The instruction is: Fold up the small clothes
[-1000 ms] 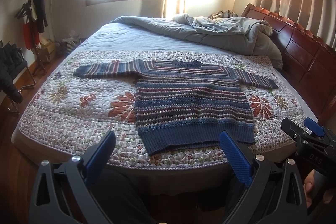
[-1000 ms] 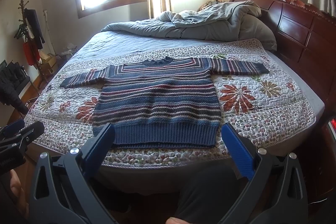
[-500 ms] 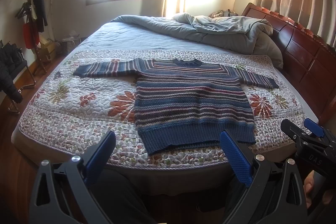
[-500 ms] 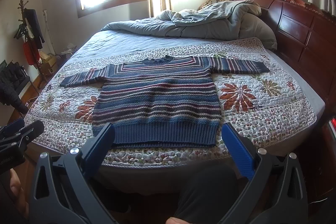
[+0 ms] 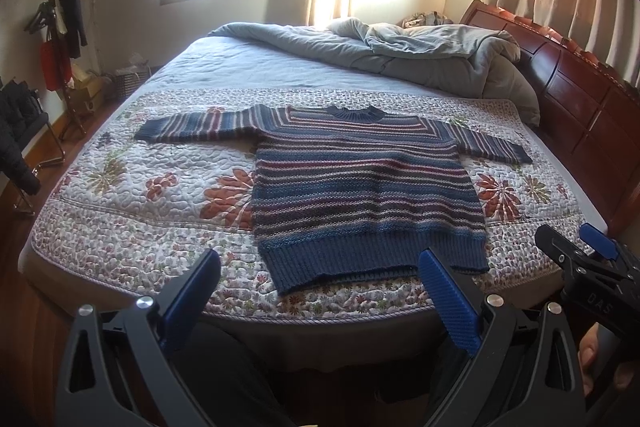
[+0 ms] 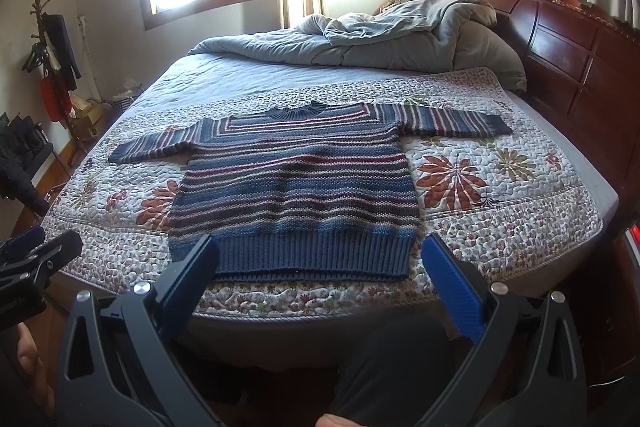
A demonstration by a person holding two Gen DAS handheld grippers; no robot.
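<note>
Left wrist view: striped sweater [image 5: 360,183] lies flat, sleeves out, on floral quilt [image 5: 140,211] on bed. Left gripper [image 5: 320,287] and right gripper [image 6: 320,283] fingers wide open, holding nothing, hovering short of the hem.

Right tool [image 5: 576,259] cut by frame edge

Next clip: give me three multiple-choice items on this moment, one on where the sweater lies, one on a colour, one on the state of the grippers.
1. Where does the sweater lie?
A. on the floral quilt
B. on the grey duvet
C. on the floor

2. What colour is the hem?
A. red
B. blue
C. white

3. How are the left gripper and right gripper?
A. both shut on the sweater
B. one shut
C. both open, empty

Answers: 1 A, it is spread flat on the quilt; 2 B, the ribbed band is blue; 3 C, the jaws are wide apart with nothing between.
</note>
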